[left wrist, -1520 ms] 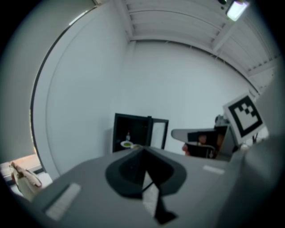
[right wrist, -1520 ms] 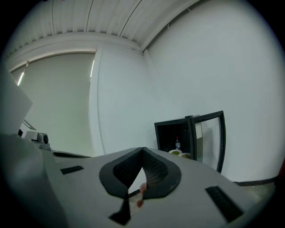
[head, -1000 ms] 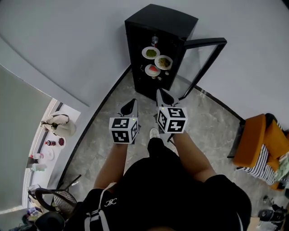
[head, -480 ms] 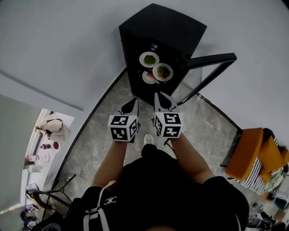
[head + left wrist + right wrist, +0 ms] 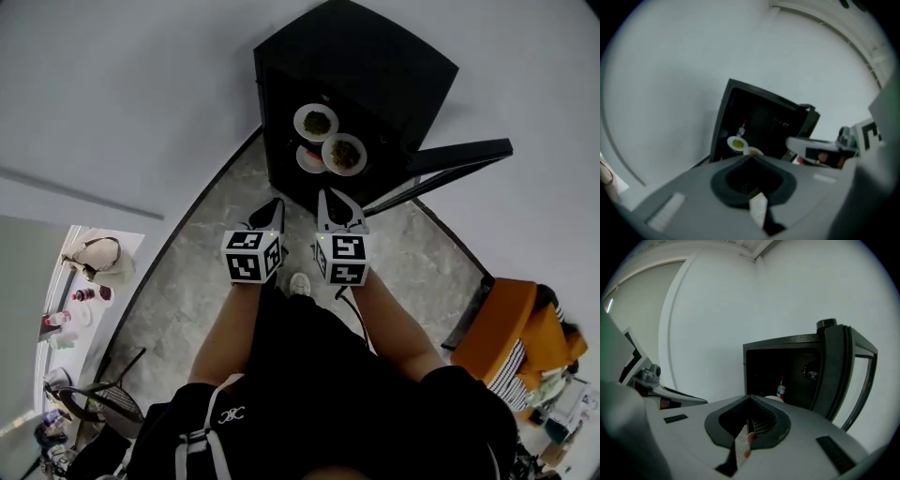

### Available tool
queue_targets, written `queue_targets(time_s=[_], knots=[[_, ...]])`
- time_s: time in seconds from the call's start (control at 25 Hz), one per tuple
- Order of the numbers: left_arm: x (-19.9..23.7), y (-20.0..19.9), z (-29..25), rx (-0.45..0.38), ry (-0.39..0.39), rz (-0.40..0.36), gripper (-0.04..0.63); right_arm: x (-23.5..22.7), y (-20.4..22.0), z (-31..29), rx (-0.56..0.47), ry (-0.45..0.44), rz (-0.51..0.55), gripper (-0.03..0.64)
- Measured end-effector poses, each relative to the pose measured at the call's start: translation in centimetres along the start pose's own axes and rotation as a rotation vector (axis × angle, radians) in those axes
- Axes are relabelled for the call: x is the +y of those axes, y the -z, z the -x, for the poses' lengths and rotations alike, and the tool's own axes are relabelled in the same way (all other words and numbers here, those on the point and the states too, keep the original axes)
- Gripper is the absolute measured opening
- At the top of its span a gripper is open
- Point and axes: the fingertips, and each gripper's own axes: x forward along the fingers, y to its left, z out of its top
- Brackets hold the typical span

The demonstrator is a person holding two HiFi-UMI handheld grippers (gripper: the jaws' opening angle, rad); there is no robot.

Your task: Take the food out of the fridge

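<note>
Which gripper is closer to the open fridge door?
Right. The right gripper is short of the hinge end of the fridge door; the left gripper is farther left.

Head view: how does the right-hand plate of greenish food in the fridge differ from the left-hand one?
The right-hand plate holds olive-brown food; the left-hand plate holds darker green food. The right-hand plate covers part of a third plate; the left-hand plate covers nothing. Both are round and white.
</note>
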Motion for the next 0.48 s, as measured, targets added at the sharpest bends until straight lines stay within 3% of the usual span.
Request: queue_targets(time_s=[0.32,0.48], knots=[[4.8,2.6,-5.6,0.055,0.076,0.112,-0.005,0.7,2.1,-5.6,0.070,0.032,0.056,-0.006],[6.7,5.9,-9.3,0.094,0.129,0.188,-0.005,0.7,4.4,-8.2,0.126,0.051,0.069,-0.006]])
